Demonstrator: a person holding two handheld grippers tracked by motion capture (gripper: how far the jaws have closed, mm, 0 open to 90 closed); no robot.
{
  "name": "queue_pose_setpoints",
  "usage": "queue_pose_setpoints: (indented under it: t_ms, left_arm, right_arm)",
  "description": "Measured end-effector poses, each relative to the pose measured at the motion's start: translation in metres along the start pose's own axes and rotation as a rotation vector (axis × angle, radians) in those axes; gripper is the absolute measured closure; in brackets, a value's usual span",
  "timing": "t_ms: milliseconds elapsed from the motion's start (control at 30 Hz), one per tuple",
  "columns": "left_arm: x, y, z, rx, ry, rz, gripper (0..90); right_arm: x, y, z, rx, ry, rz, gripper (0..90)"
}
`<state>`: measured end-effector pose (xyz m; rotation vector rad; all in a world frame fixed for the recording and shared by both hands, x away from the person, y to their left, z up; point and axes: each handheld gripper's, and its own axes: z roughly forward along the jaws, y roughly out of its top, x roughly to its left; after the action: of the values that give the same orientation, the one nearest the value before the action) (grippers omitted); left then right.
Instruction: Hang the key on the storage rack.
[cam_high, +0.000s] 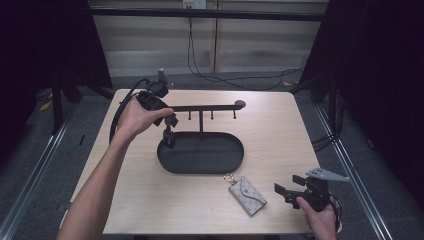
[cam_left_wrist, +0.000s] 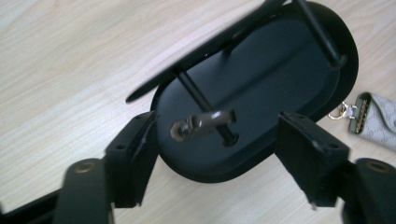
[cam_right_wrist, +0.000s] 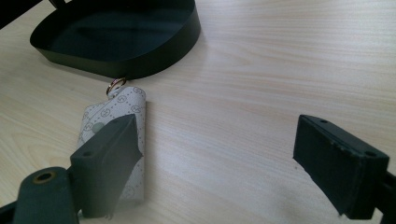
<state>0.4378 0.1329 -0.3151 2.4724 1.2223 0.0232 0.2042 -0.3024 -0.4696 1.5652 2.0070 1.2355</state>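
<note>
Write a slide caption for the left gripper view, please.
Open left gripper above black oval tray, a small brown item hanging between its jaws.

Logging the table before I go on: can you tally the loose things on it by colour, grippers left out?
Black: 1, the oval tray stand with its hook bar
Brown: 1, a small dark brown piece hanging from the bar's left hook
Grey patterned: 1, the key pouch with a ring, lying in front of the tray
Total: 3

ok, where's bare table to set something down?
Free: the right side, between the black oval tray and the table edge; the near-left corner, left of the key pouch. Crowded: near-right corner, pouch beside the right gripper.
</note>
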Motion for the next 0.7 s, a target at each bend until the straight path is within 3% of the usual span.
queue_pose_setpoints:
  t_ms: [167, 267, 300, 433, 533, 600, 633, 700]
  left_arm:
    - [0.003, -0.013, -0.003, -0.061, -0.007, 0.005, 22.8]
    - [0.005, -0.02, -0.004, -0.099, -0.038, 0.015, 18.4]
    - [0.007, -0.026, -0.005, -0.121, -0.067, 0.019, 18.4]
    - [0.008, -0.035, -0.006, -0.145, -0.06, 0.029, 18.5]
    - [0.011, -0.047, -0.011, -0.213, -0.075, 0.033, 17.4]
    - [0.011, -0.053, -0.012, -0.229, -0.046, 0.032, 17.8]
    - [0.011, -0.056, -0.012, -0.235, -0.027, 0.053, 17.7]
    - [0.012, -0.063, -0.012, -0.263, -0.035, 0.06, 17.8]
  right_arm:
    - [0.001, 0.0, 0.0, 0.0, -0.004, -0.002, 14.2]
    - [0.0, 0.0, 0.0, 0.002, -0.007, -0.002, 14.2]
    - [0.0, 0.0, -0.001, -0.003, -0.007, 0.003, 14.2]
    - [0.0, 0.0, 0.0, -0.002, -0.011, 0.003, 14.2]
    - [0.0, 0.0, 0.0, 0.0, -0.013, 0.001, 14.2]
    - [0.0, 0.0, -0.001, -0.001, -0.014, 0.002, 14.2]
    - [0.0, 0.0, -0.001, -0.002, -0.014, 0.002, 14.2]
    - [0.0, 0.0, -0.001, -0.002, -0.014, 0.0, 14.2]
